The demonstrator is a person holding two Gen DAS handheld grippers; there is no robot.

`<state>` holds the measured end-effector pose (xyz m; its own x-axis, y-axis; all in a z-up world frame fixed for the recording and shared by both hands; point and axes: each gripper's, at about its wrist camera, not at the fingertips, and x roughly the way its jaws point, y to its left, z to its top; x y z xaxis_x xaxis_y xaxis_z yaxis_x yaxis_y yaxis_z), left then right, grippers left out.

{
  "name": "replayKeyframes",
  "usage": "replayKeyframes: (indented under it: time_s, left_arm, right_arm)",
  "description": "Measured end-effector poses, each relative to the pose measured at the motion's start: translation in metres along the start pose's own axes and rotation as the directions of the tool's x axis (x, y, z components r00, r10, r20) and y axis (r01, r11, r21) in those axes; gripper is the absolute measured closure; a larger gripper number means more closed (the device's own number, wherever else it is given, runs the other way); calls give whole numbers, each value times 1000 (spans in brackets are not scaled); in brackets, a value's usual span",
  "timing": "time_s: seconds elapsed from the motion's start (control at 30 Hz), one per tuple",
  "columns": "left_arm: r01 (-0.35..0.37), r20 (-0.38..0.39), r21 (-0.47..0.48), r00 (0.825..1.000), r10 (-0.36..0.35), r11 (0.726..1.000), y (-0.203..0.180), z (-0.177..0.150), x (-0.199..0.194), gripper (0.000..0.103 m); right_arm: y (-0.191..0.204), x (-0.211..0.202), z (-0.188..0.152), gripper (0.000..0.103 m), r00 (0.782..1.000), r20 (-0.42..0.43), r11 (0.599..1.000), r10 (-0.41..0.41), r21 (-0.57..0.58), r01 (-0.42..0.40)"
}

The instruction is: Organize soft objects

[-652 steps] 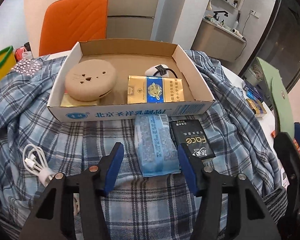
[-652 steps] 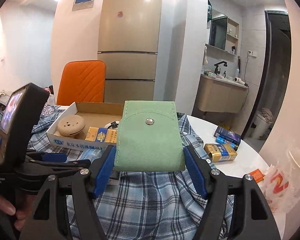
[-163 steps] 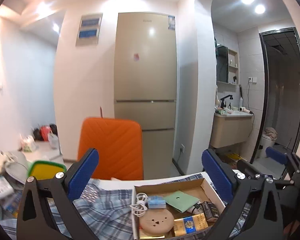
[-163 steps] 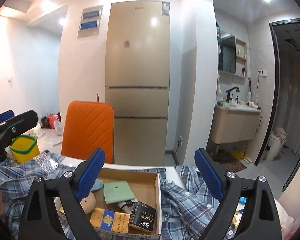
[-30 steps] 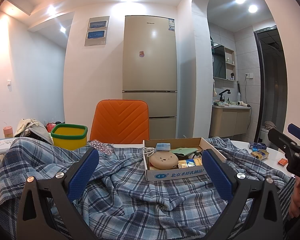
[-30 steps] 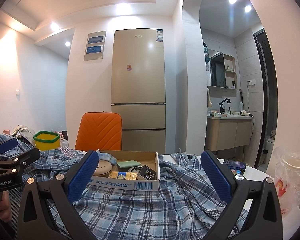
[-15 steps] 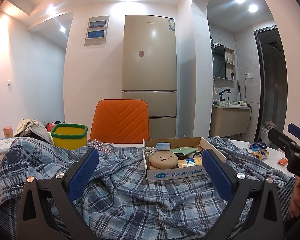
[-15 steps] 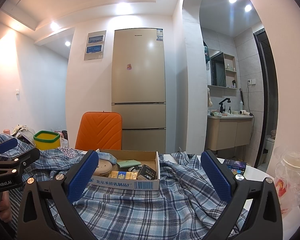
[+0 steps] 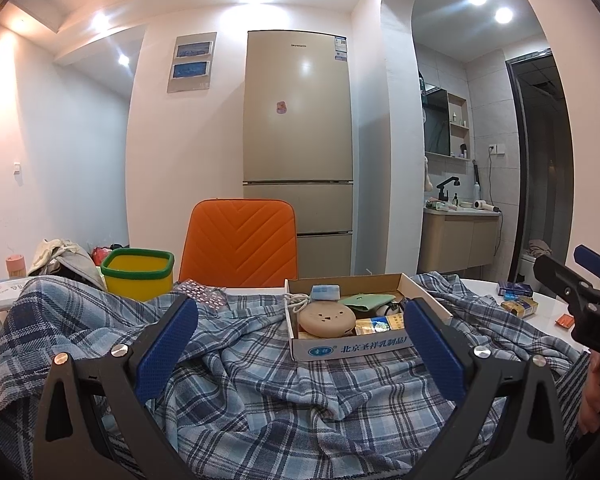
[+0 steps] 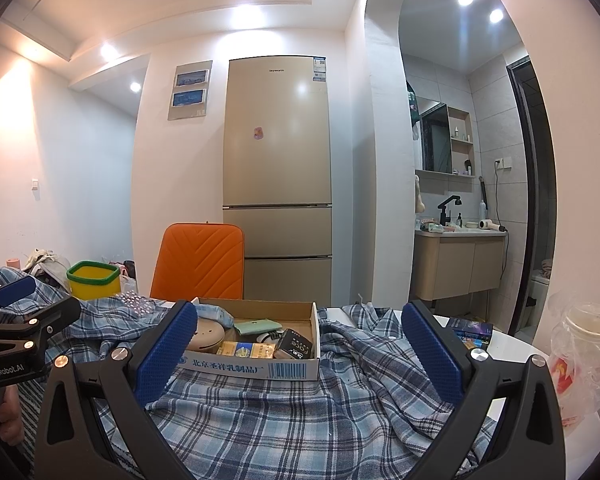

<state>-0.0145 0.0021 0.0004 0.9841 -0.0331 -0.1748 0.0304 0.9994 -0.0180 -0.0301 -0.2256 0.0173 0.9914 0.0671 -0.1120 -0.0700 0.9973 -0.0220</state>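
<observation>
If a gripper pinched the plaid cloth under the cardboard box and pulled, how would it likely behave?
The plaid cloth lies in loose folds, so it would probably bunch and drape, not lift flat. The cardboard box rests on it, so a pull would likely drag or tip the box.

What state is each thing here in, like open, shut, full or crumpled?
Left gripper: open, holding nothing.
Right gripper: open, holding nothing.
Cardboard box: open-topped, filled with small items.
Plaid shirt: spread out, rumpled, under the box.
Fridge: doors shut.
Orange chair: empty.
</observation>
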Motion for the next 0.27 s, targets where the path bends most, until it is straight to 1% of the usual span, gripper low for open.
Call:
replayKeyframes:
  time_s: [0.27]
  left_arm:
    - [-1, 7, 2, 1000, 1, 1000, 0, 0, -1, 1]
  right_arm:
    - [0, 0, 0, 0, 1000, 1, 1000, 0, 1, 0]
